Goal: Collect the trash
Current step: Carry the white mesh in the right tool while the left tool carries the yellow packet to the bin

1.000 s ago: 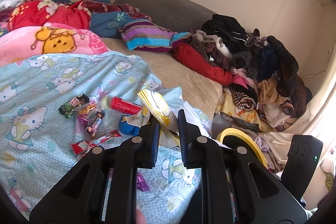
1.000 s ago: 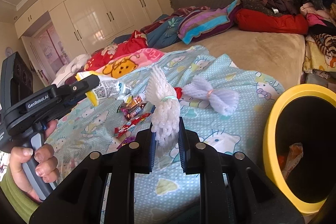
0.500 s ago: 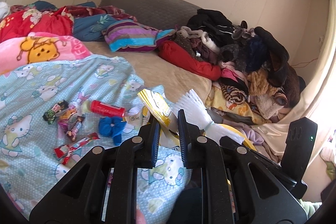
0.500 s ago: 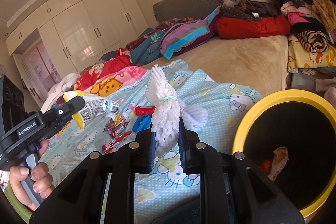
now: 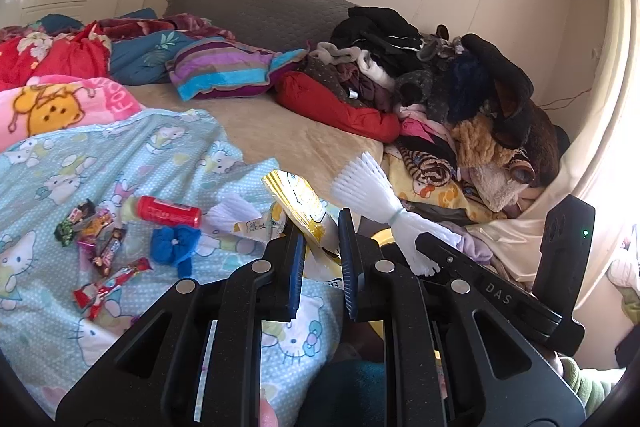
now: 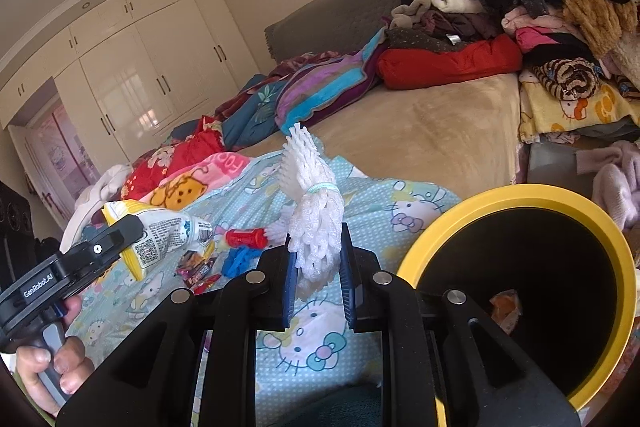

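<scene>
My left gripper is shut on a yellow and white snack wrapper; the same wrapper shows at the left of the right wrist view. My right gripper is shut on a white foam net bundle tied with a band, also seen as the foam net in the left wrist view. A yellow-rimmed black bin stands just right of the right gripper, with some trash inside. On the Hello Kitty sheet lie several candy wrappers, a red tube, a blue scrap and another white foam net.
A pile of clothes fills the far right of the bed. Pillows and blankets lie along the grey headboard. White wardrobes stand beyond the bed. A hand grips the left tool's handle.
Both grippers have shifted right along the bed with their loads still held. The right gripper's foam net has come into the left wrist view, and the bin looms larger beside the right gripper.
</scene>
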Tool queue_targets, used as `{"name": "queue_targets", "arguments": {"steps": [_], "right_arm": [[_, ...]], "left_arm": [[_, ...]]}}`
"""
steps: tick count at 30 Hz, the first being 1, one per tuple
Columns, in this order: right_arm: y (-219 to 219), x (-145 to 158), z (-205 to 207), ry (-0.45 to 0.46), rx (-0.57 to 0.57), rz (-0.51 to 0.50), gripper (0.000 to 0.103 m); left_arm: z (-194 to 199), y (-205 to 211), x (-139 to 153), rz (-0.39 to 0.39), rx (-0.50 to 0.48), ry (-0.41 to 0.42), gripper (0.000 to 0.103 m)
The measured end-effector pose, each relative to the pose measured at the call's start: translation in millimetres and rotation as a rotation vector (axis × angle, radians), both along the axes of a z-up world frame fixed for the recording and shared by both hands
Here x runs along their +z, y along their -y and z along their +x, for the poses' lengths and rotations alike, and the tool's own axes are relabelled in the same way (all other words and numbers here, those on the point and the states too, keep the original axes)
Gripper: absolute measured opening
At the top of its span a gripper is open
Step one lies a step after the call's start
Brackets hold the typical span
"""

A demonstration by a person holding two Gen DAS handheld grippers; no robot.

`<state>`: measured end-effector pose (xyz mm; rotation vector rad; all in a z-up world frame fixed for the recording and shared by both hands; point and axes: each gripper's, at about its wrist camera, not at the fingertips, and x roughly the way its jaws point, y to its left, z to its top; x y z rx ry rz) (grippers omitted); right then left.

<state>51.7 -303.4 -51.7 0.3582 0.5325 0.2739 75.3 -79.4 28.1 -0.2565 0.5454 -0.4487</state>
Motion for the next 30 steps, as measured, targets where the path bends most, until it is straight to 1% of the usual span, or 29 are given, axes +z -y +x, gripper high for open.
{"name": "queue_targets", "arguments": {"steps": [12,22,30], "right_arm": [[33,-4,3,-0.003,-0.087,-0.002,0.018],[60,-13,6,-0.035,-0.155,-0.019,0.018],[84,-25,8,-0.069,-0.215,0.000,0.018]], "left_arm": [[-3,31,0,0.015,-0.063,0.010,0.011],[-6,53,-2,0.034,-0.119,0.016,0.011],[-9,72,-7,0.045,-0.162,0.011,0.011]]}}
